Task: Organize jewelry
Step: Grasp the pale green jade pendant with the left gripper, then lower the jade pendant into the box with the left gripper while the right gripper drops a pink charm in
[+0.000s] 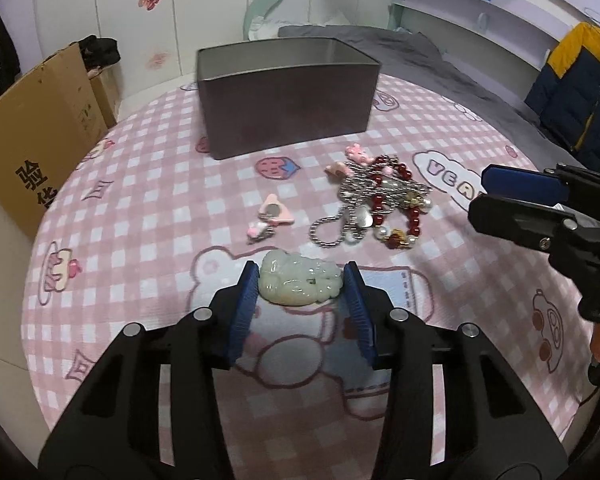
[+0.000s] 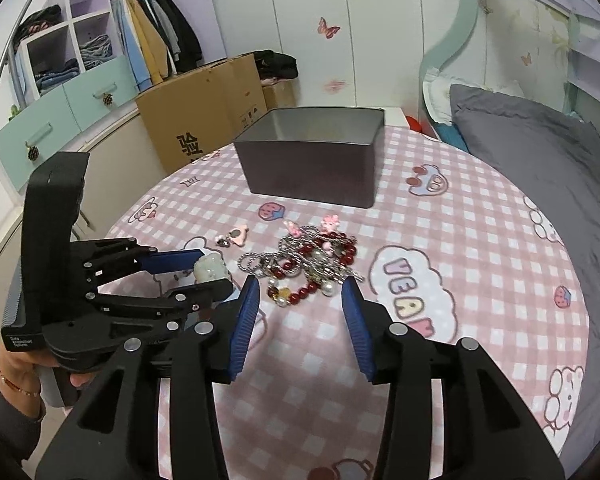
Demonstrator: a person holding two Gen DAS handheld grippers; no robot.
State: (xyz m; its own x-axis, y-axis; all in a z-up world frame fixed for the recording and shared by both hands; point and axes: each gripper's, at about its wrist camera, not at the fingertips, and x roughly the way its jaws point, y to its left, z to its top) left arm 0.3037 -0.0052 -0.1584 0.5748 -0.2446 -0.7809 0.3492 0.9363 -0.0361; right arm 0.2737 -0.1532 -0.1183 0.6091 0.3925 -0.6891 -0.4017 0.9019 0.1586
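jade-coloured pendant between your left tool's pads, jewelry heap just ahead of your right tool.

left tool (image 1: pixel 302 280) is closed in around the pale green carved pendant (image 1: pixel 300 282), pads at or against both flanks; whether they press firmly you cannot tell. judge it hard, dense, glossy, likely slick and chippable: take it across its broad middle, squarely, no twisting. it lies on the pink checked bed cover (image 1: pixel 140 200), low between the pads. right tool (image 2: pixel 300 292) is spread with nothing in it, the tangle of red beads, pearls and silver chain (image 2: pixel 312 264) just beyond its tips: limp and prone to snag, so pinch a dense clump. the grey tin box (image 1: pixel 284 96) stands farther ahead, open-topped. a pink charm (image 1: pixel 274 214) lies ahead-left of the left tool.
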